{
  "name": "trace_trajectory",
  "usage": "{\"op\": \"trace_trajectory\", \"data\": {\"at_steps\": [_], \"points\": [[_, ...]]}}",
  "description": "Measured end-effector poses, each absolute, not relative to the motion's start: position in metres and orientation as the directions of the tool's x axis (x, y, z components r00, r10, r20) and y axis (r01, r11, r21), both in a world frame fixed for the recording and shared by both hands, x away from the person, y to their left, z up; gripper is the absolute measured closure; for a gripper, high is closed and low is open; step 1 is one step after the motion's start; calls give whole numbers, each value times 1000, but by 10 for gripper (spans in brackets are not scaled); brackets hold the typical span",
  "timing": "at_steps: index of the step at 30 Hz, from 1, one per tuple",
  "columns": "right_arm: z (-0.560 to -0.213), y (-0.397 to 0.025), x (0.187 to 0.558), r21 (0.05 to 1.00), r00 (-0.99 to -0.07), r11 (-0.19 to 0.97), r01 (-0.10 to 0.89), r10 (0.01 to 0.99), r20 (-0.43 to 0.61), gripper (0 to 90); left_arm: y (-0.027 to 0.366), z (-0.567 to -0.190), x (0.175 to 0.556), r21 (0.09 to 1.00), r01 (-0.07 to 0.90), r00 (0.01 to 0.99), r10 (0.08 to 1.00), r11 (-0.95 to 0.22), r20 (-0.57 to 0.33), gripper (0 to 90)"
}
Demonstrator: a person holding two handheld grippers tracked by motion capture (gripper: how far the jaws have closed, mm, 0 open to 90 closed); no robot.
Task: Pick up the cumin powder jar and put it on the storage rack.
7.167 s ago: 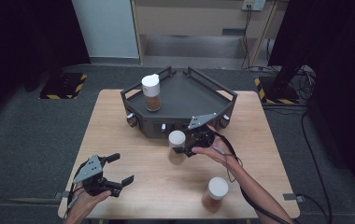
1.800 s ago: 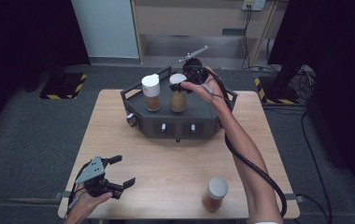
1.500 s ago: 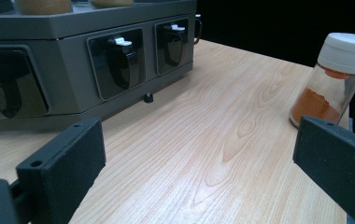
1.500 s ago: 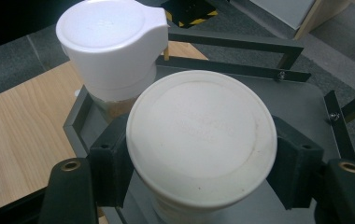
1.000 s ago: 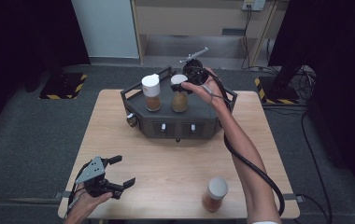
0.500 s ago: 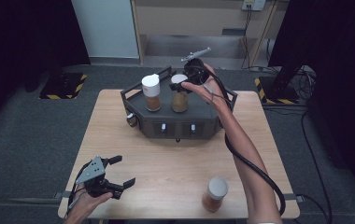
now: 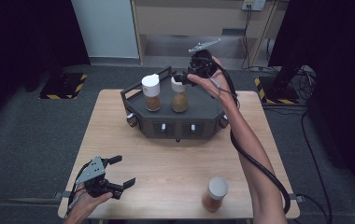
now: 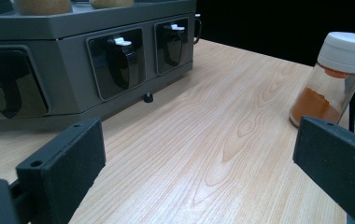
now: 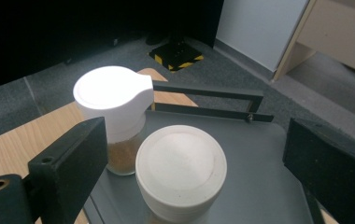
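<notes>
Two jars (image 7: 151, 92) (image 7: 180, 94) side by side on rack (image 7: 203, 119), upper centre of bench (image 7: 166, 172); third jar (image 7: 214, 193) lower right.

No lettering, brand or number can be read anywhere. The jars' white lids are blank, the grey rack's front is unmarked, and only yellow-black hazard stripes (image 7: 63, 85) are seen on the floor.
</notes>
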State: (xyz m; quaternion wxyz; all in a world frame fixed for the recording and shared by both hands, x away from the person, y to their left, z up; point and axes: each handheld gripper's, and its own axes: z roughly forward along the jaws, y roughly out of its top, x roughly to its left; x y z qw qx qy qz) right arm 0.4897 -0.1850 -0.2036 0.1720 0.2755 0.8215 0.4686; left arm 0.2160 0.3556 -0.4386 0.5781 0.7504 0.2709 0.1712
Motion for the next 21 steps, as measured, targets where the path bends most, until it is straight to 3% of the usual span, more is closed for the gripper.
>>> {"op": "trace_trajectory", "data": {"at_steps": [21], "points": [[-192,-208,459,890,-804,385,243,594,-38,87,355,-438,216,960,207,794,606,-190,-52,10]]}}
